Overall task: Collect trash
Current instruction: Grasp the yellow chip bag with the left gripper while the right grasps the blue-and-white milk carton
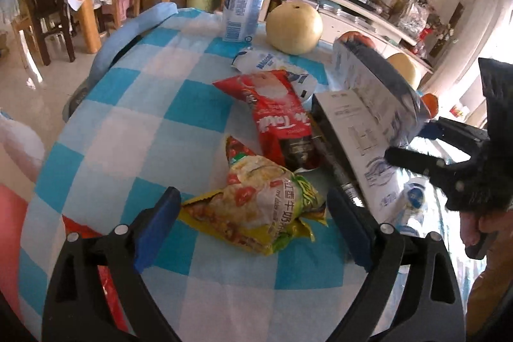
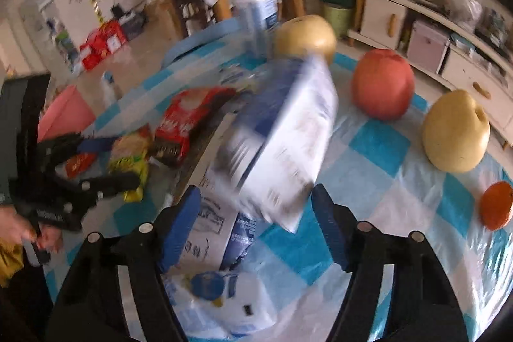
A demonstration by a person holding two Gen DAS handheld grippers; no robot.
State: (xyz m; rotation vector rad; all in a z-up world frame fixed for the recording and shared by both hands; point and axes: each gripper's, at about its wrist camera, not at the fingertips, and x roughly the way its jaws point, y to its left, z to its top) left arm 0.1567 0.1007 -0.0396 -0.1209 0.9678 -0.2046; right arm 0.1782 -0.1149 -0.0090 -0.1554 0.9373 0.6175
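A blurred white-blue carton [image 2: 282, 137] is seen between the spread pads of the right gripper [image 2: 256, 229], long axis tilted up-left; contact cannot be told. Left gripper [image 1: 253, 229] is held released around one yellow wrapper [image 1: 256, 207] on the table [image 1: 128, 104]; one red wrapper [image 1: 275, 117] lies beyond.

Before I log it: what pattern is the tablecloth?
Blue-and-white checks on the tablecloth, clearest in the left wrist view.

My left gripper [image 1: 253, 225] tilts down, jaws wide apart; right gripper [image 2: 256, 226] also angled down, blue pads [image 2: 330, 229] spread, nothing clamped.
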